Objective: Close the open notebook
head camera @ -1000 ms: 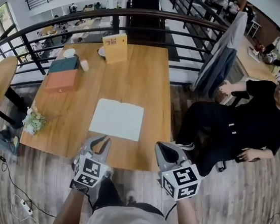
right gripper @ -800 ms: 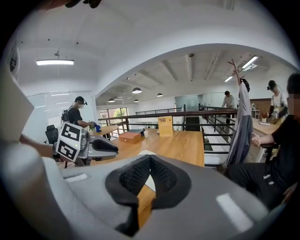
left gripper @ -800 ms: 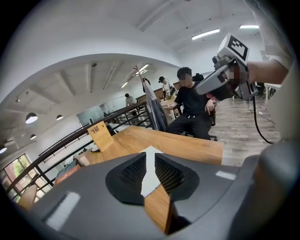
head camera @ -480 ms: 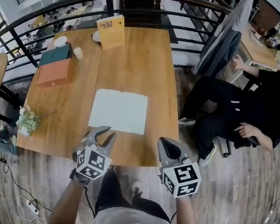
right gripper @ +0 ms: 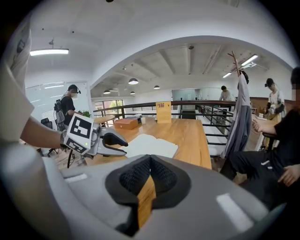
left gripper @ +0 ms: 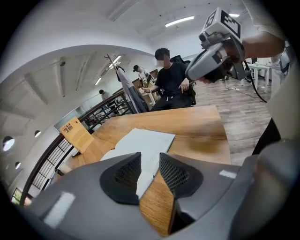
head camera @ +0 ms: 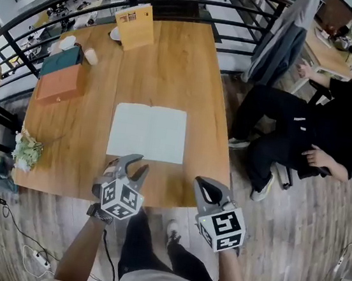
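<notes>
An open notebook (head camera: 148, 133) with blank white pages lies flat on the wooden table (head camera: 174, 59), near its front edge. My left gripper (head camera: 136, 165) hovers just in front of the notebook's near left corner. Its jaws have just been opening and stand apart with nothing between them. In the left gripper view the notebook (left gripper: 146, 143) shows through the gap of the left gripper (left gripper: 150, 161). My right gripper (head camera: 204, 186) is over the table's near edge, right of the notebook, with its pads together. From the right gripper (right gripper: 150, 159) the notebook (right gripper: 152, 145) lies ahead to the left.
At the table's far left are an orange box (head camera: 60, 83), a teal case (head camera: 61, 62) and a cup (head camera: 90, 56). An upright tan sign (head camera: 134, 25) stands at the back. Flowers (head camera: 25, 149) sit at the left edge. A person (head camera: 307, 122) is seated to the right.
Both grippers have sunk toward the table's near edge. The left jaws have spread apart. The head view has shifted forward over the table.
</notes>
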Demonstrator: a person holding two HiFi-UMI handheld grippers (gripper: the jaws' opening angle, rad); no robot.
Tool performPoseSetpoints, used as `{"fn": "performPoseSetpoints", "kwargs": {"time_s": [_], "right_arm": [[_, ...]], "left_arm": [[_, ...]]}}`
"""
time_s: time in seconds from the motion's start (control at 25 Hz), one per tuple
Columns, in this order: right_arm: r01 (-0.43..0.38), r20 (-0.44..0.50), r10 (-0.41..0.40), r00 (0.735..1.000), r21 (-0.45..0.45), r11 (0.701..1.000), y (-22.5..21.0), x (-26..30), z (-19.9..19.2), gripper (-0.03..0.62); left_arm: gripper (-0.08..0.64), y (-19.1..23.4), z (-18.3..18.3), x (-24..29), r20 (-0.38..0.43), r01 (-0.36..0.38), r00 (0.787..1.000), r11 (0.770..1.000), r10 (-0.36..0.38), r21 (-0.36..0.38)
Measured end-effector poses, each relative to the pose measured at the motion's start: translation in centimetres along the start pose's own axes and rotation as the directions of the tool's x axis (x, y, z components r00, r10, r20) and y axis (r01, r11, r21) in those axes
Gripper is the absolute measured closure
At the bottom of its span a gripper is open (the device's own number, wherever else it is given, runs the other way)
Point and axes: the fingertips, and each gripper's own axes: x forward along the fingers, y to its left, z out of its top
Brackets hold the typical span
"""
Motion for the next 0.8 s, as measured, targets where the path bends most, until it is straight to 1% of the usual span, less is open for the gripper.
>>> {"fn": "performPoseSetpoints", "kwargs": {"time_s": [0.12, 0.24, 0.52, 0.8], "right_arm": [[-0.001, -0.016, 0.001, 1.000, 0.008, 1.000, 0.3, 0.4, -1.2, 0.592], [0.012, -0.018, -0.012, 1.000, 0.024, 1.000, 0.2, 0.7, -2.1, 0.592], [0.015, -0.044, -0.013, 0.999, 0.038, 0.999, 0.1, 2.3, -4.2, 0.592], [0.017, -0.060, -0.013, 0.998, 0.063, 0.998, -0.3, 3.8, -5.6, 0.592]], "left_arm": [[0.420, -0.5, -0.8, 0.6, -0.014, -0.002, 1.000, 1.000, 0.003, 0.022], [0.408, -0.9, -1.2, 1.3, -0.023, 0.001, 1.000, 0.998, 0.001, 0.060], [0.382, -1.4, -1.9, 3.1, -0.067, 0.009, 0.998, 0.981, 0.004, 0.192], [0.371, -1.4, -2.6, 4.4, -0.102, 0.014, 0.995, 0.972, 0.010, 0.234]]}}
